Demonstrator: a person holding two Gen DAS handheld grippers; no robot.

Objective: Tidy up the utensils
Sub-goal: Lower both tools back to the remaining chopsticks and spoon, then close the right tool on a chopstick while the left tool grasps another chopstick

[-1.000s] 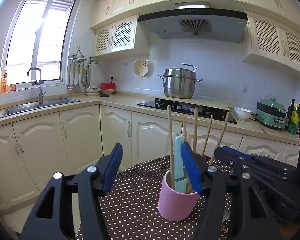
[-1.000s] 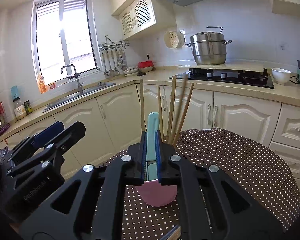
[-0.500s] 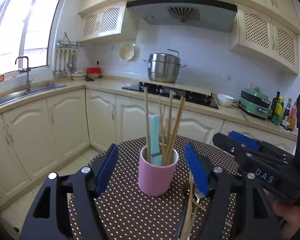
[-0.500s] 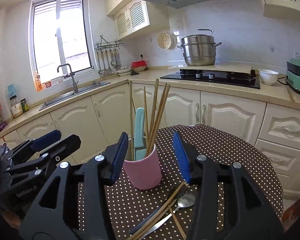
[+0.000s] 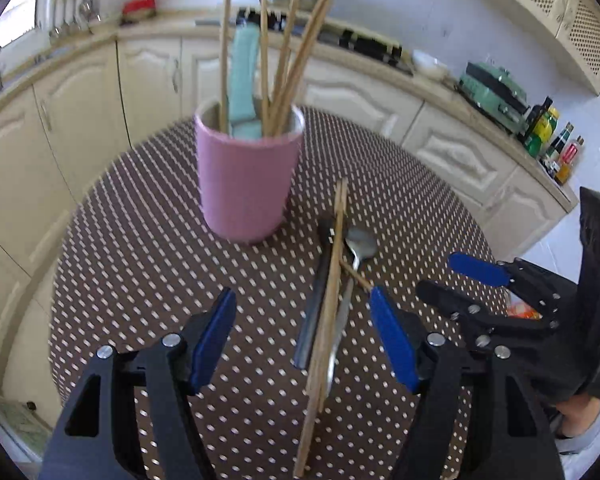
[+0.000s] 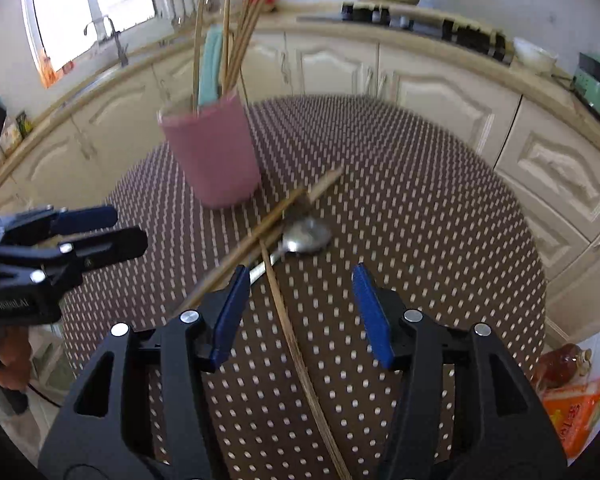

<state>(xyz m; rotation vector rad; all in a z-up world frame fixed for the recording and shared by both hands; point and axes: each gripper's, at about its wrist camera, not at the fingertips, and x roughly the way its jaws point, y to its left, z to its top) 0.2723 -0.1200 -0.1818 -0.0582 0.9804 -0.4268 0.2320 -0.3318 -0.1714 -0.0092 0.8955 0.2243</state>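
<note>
So the pink cup [image 5: 247, 176] is being shown standing upright on the round table with the brown polka-dot cloth [image 5: 140, 264], toward the far side of it. Several wooden chopsticks [image 5: 292, 52] are being held in it, fanned out and leaning, along with one pale teal utensil handle [image 5: 242, 76] sticking up between them. The same cup [image 6: 212, 156] is being caught in the right wrist view too, a bit blurry, off to the upper left.

On the cloth just in front of the cup, a loose pile is being left lying: a metal spoon [image 5: 360, 242] with its bowl pointing away toward the cup side, a dark flat utensil [image 5: 314, 312] beside it, and a pair of chopsticks [image 5: 328, 312] lying lengthwise over them. One more stray chopstick [image 6: 296, 344] is being seen crossing the spoon handle at an angle and running down toward the camera.

The left gripper [image 5: 304, 336] is being held low over the table with its blue pads spread wide apart, nothing pinched, and the loose pile is sitting in the gap between them. The right gripper [image 6: 298, 312] is also being kept spread wide and holding nothing, with the stray chopstick running between its fingers. Whether either one is touching the cloth can't be told.

An orange snack packet [image 6: 576, 404] is being glimpsed past the table's right edge.
</note>
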